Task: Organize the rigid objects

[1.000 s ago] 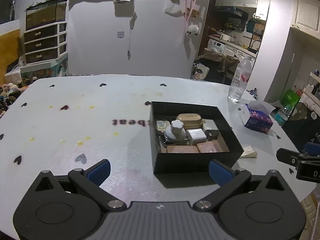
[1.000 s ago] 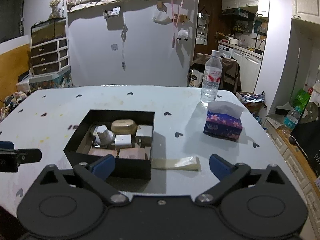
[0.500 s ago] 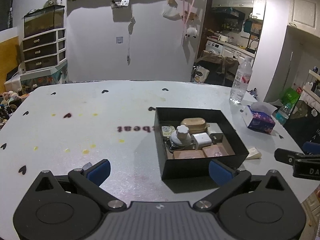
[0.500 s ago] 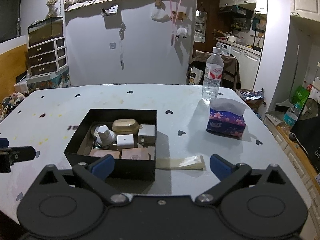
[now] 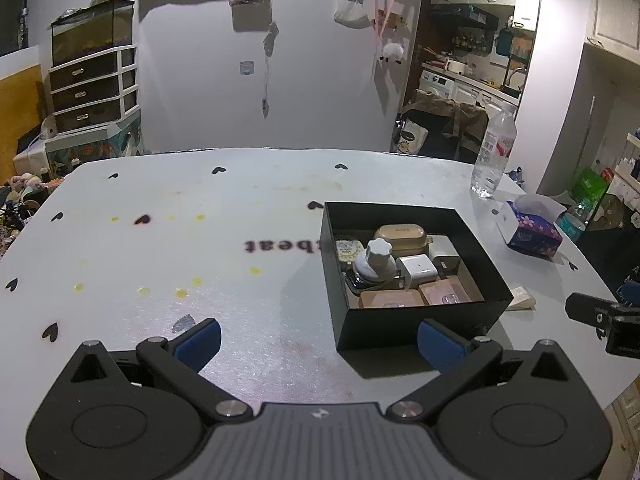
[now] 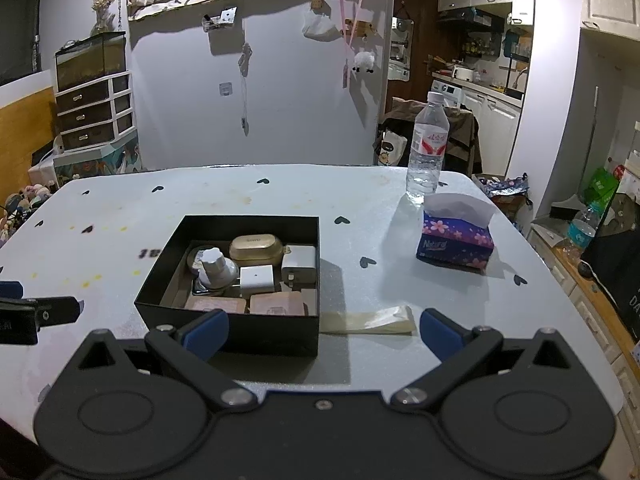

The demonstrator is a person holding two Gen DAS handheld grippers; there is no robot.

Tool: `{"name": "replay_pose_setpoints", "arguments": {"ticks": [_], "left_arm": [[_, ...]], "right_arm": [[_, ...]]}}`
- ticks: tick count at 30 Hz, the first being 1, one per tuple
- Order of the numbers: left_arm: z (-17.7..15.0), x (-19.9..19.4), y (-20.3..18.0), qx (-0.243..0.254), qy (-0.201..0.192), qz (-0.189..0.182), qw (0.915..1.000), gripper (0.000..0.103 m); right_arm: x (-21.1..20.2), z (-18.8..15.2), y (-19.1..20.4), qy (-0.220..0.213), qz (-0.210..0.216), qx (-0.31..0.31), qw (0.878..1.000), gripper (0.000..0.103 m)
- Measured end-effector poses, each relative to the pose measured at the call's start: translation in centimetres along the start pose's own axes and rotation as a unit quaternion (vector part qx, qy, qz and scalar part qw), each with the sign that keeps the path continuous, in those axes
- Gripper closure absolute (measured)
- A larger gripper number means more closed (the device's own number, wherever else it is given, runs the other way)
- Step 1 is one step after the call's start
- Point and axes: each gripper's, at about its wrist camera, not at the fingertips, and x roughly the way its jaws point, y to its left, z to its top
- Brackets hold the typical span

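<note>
Left gripper [image 5: 318,338]: jaws spread wide, nothing between the blue pads, held above the near part of the counter, just left of the box's near corner.
Right gripper [image 6: 322,330]: jaws wide apart and empty, held low over the near counter edge; its left pad overlaps the box's near wall in the right wrist view, contact not clear.
Counter [image 5: 224,240]: white top with small black hearts, yellow spots and mirrored lettering reading "beat".
Black box [image 6: 280,330]: open-topped, square, sitting on the counter between the two grippers.
Gold case [image 6: 256,249]: rounded, lying at the far side inside the box.
White knob-topped piece [image 6: 214,266]: upright inside the box, left of the white cube, on a dark flat item.
White cube [image 6: 256,278]: charger-like block in the middle of the box.
Grey block [image 6: 299,262]: against the box's right wall, beside the gold case.
Tan pads [image 6: 276,305]: two flat pieces side by side along the near wall.
Cream strip [image 6: 368,321]: flat on the counter, touching or just beside the box's right side.
Tissue box [image 6: 456,240]: purple floral, well right of the black box.
Water bottle [image 6: 428,148]: upright near the far right edge, behind the tissue box.
</note>
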Motion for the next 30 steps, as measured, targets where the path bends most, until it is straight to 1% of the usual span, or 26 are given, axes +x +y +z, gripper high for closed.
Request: {"name": "replay_pose_setpoints", "arguments": {"ticks": [12,30], "left_arm": [[-0.01,0.41,-0.41,0.006,0.006,-0.002,1.0000,0.000],[-0.11,0.38,-0.47,0.002,0.009,0.005,0.9999,0.000]], "right_arm": [[0.31,-0.08,-0.17,0.006,0.002,0.001,1.000,0.000],[0.38,-0.03,-0.26,0.009,0.009,-0.001,1.000,0.000]]}}
